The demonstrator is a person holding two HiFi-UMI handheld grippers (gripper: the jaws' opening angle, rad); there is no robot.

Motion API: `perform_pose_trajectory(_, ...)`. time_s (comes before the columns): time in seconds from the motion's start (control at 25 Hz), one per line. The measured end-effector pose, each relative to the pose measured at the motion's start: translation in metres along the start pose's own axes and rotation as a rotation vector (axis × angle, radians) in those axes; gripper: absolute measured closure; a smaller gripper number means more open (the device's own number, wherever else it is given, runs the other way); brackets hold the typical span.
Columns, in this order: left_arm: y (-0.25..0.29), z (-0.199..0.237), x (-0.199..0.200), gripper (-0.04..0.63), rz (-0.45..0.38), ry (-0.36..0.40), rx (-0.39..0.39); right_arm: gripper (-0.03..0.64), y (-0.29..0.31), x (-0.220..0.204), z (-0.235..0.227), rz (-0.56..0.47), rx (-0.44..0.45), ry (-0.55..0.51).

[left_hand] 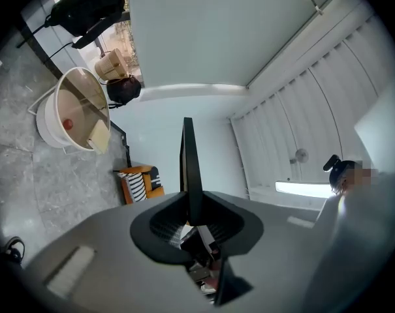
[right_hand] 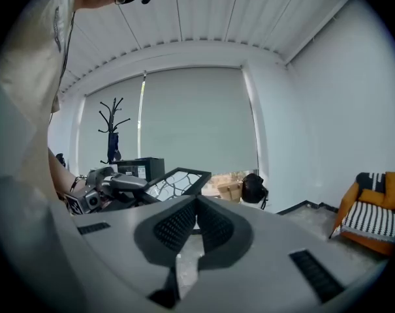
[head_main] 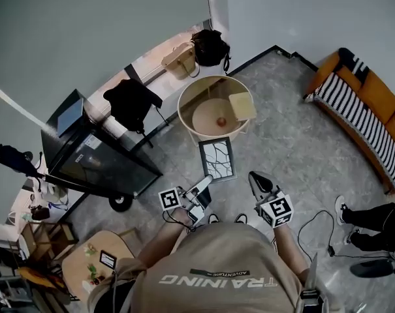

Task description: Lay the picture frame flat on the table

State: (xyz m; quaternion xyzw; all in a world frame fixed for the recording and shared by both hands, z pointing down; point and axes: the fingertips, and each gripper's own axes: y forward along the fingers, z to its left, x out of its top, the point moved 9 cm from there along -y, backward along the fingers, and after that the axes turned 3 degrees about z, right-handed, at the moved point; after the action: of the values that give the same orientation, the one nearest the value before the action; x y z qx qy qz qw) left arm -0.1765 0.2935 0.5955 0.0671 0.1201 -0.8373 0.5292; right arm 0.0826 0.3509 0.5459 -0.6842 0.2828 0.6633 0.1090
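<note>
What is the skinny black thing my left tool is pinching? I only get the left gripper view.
Observer: A picture frame, edge-on to you; the head view shows its white, crackle-patterned face.
Operator: Where am I holding it?
Observer: The left tool pinches its near edge, by a corner.
Operator: Is my other tool helping?
Observer: No, the right tool is shut, empty, beside the frame.

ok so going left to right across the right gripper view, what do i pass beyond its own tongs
left tongs → picture frame → tan basket → black bag → orange sofa
</note>
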Motion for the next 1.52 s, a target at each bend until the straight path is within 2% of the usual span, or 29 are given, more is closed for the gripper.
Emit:
perform_pose_trajectory(0.16, -0.008, 0.001, 0.012, 0.518, -0.017, -0.002, 0.005, 0.611, 0.009, 0.0, 0.002, -0.011, -0.015, 0.003)
perform_pose_trajectory(0.48, -0.017, 0.014, 0.035, 0.518, -0.018, -0.015, 0.002, 0.611, 0.021, -0.011, 0.006, 0.059, -0.064, 0.028)
perform_pose_trajectory(0.72, -0.012, 0.026, 0.046, 0.518, 0.034, -0.048, -0.025, 0.611, 0.029, -0.011, 0.009, 0.091, -0.116, 0.037)
perform_pose_trajectory(0.84, -0.004, 0.032, 0.049, 0.518, 0.066, -0.067, -0.028, 0.611, 0.034, -0.007, 0.007, 0.072, -0.139, 0.034)
perform_pose_trajectory(1.0, 0.003, 0.039, 0.053, 0.518, 0.07, -0.107, -0.03, 0.611, 0.041, -0.009, 0.002, 0.09, -0.146, 0.05)
perform_pose_trajectory(1.24, 0.024, 0.054, 0.071, 0.518, 0.057, -0.116, 0.002, 0.611, 0.065, -0.014, -0.03, 0.104, -0.118, 0.065)
perform_pose_trajectory(1.52, 0.075, 0.064, 0.105, 0.518, 0.026, -0.088, 0.022, 0.61, 0.107, -0.001, -0.099, 0.103, -0.053, 0.039)
